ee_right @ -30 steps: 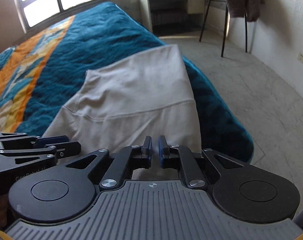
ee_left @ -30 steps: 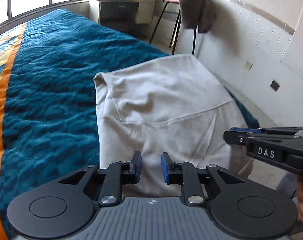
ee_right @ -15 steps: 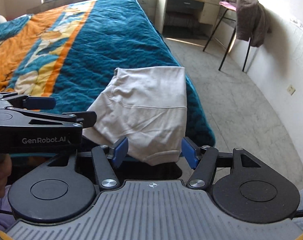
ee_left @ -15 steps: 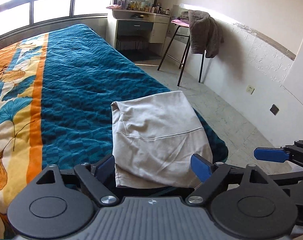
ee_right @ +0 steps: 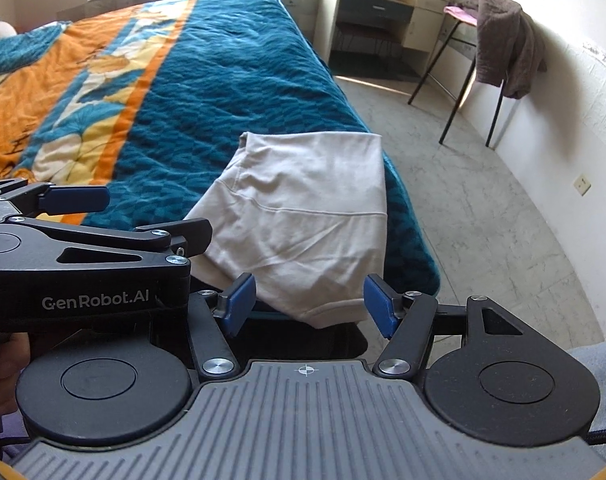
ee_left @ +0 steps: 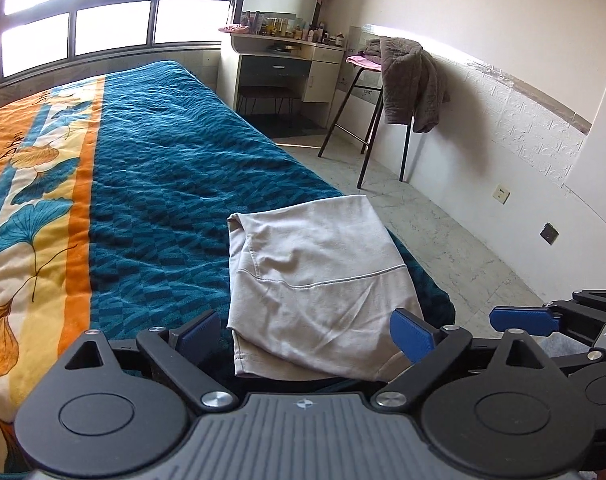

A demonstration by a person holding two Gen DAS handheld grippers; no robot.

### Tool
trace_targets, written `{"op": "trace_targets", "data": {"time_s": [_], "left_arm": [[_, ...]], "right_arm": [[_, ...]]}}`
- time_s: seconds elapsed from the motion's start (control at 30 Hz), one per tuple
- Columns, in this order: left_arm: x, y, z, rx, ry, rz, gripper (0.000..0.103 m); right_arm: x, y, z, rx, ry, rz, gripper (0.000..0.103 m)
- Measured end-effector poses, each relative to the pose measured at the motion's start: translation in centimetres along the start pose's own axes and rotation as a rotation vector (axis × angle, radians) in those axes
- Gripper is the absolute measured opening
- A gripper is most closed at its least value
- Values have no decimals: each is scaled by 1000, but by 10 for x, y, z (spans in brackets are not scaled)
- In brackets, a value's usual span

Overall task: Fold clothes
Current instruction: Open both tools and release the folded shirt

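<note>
A folded beige garment [ee_left: 315, 280] lies on the near right corner of the bed, its near edge hanging slightly over the side. It also shows in the right wrist view [ee_right: 303, 216]. My left gripper [ee_left: 307, 334] is open and empty, held back from the garment's near edge. My right gripper [ee_right: 309, 306] is open and empty, also just short of that edge. The right gripper appears at the right of the left wrist view [ee_left: 543, 320], and the left gripper at the left of the right wrist view [ee_right: 103, 216].
The bed has a teal, orange and cream blanket [ee_left: 143, 168]. Tiled floor [ee_right: 483, 208] runs along its right side. A chair with a brown garment [ee_left: 411, 80] and a vanity desk [ee_left: 283, 68] stand at the far wall.
Both grippers opened, let go of the garment's near edge and pulled back and up. The garment now lies flat on the bed.
</note>
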State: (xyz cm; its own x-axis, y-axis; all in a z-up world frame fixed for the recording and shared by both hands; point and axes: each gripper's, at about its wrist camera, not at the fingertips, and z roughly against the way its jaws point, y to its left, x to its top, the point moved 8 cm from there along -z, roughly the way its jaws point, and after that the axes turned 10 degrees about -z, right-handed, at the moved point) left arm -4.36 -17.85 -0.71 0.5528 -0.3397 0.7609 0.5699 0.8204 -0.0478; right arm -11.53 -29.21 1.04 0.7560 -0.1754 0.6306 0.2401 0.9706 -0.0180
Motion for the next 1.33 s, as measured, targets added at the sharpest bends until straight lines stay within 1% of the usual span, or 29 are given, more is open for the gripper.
{"op": "trace_targets", "data": {"time_s": [0.13,0.3,0.53,0.77,1.2,1.33], "left_arm": [[-1,-1,-3,-4,7,3,94],[-1,-8,-6,-14,5,-7,96],[-1,-13,-8,-19,3,-13,96],[-1,-13,-8,-28,-12,-14,96],[-4,-14,-13,-29,4,-11,97],[-4,-13,-13,-23,-6,-22,97]], "right_arm": [[0,-5,-5,-6,-4,-22,67],[-4,-8,-10,1,6,-33,67],[-7,-9,-12,-15,6,-30,67],[-6,-9,-11,-35,-13,-19,67],[-9,-8,-14,-32,0,-21,67],[-10,-7,-15,-26,3,-22,67]]}}
